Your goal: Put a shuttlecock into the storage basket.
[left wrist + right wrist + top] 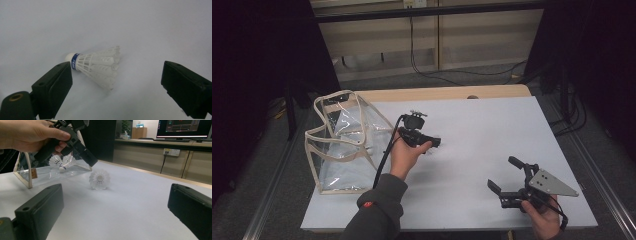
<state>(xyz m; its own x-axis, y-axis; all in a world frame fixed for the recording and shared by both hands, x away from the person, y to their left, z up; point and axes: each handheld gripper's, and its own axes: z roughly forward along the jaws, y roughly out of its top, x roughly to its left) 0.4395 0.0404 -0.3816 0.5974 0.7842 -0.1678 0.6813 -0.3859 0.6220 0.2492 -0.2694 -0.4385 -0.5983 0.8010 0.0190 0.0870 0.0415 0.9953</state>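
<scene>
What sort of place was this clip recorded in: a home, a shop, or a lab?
Most likely a lab or office set up for recording. The table has a plain white cover and is flanked by dark screens, a lit computer monitor stands on a counter behind, and a wall socket with trailing cables shows beyond.

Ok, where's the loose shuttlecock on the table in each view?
High view: white on white, too faint to pick out; likely just ahead of the left gripper.
Left gripper view: the shuttlecock lies at centre, on its side, cork by the left-hand jaw.
Right gripper view: left of centre, skirt toward the camera, just below that gripper.
Shared landmark: the left gripper's open jaws.
</scene>
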